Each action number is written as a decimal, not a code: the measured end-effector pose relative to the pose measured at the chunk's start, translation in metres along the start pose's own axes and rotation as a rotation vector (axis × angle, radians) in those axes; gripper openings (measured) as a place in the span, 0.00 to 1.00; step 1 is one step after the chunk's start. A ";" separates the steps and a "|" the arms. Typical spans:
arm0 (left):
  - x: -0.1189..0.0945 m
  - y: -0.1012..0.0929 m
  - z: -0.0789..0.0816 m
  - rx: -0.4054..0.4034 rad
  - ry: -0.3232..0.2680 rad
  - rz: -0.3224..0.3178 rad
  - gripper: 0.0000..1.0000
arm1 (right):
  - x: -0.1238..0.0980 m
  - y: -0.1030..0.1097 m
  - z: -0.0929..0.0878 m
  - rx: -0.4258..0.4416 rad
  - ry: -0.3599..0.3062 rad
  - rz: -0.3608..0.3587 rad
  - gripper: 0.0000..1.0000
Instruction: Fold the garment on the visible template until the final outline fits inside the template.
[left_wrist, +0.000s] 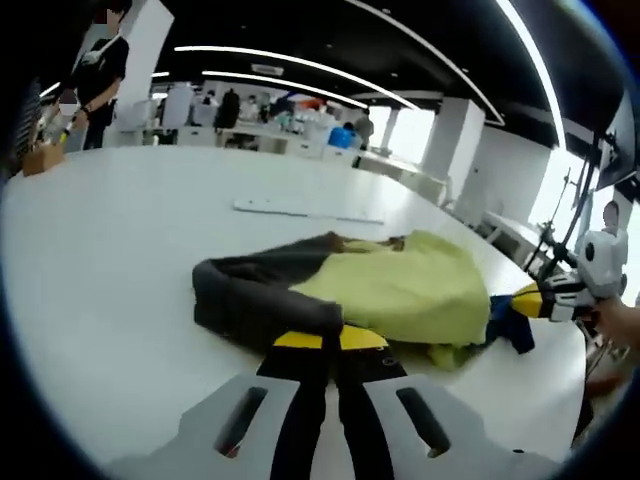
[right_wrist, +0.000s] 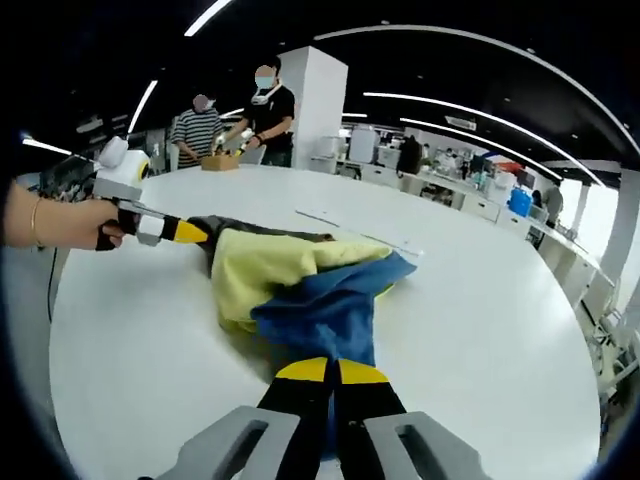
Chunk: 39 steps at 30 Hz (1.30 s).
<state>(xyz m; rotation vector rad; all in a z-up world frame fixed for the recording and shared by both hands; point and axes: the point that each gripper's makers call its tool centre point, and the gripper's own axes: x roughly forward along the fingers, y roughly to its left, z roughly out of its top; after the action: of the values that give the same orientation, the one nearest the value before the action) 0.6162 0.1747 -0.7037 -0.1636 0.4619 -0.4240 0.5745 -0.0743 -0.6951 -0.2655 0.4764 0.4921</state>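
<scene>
Both tools clamped on the garment, mid-fold.
My left tool (left_wrist: 331, 338) pinches the grey edge, right tool (right_wrist: 331, 370) the blue sleeve of the garment (left_wrist: 400, 285); lift together, keep it taut over the desk (left_wrist: 120, 260).

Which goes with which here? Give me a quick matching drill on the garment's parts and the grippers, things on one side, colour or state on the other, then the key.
Things:
1. garment's dark grey part
2. garment's blue part
3. table
4. left gripper

Colour or state:
A. white, broad and round-edged
B. jaws closed on the dark grey fabric
C. pinched by the right gripper
D. lies beside the yellow-green panel

Pairs: 1-D, 2-C, 3-A, 4-B
</scene>
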 end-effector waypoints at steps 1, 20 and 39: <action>-0.001 0.001 0.003 0.013 0.003 0.001 0.00 | -0.001 -0.010 0.002 0.023 -0.002 -0.023 0.00; -0.033 0.048 0.043 0.007 -0.037 0.102 0.00 | -0.015 -0.092 0.020 0.242 0.022 -0.158 0.00; -0.048 0.105 0.041 -0.024 -0.008 0.245 0.00 | -0.034 -0.133 0.008 0.533 0.044 -0.235 0.00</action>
<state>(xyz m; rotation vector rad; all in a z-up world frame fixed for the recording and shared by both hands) 0.6341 0.2925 -0.6745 -0.1300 0.4726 -0.1774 0.6194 -0.1977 -0.6540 0.1801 0.5923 0.1188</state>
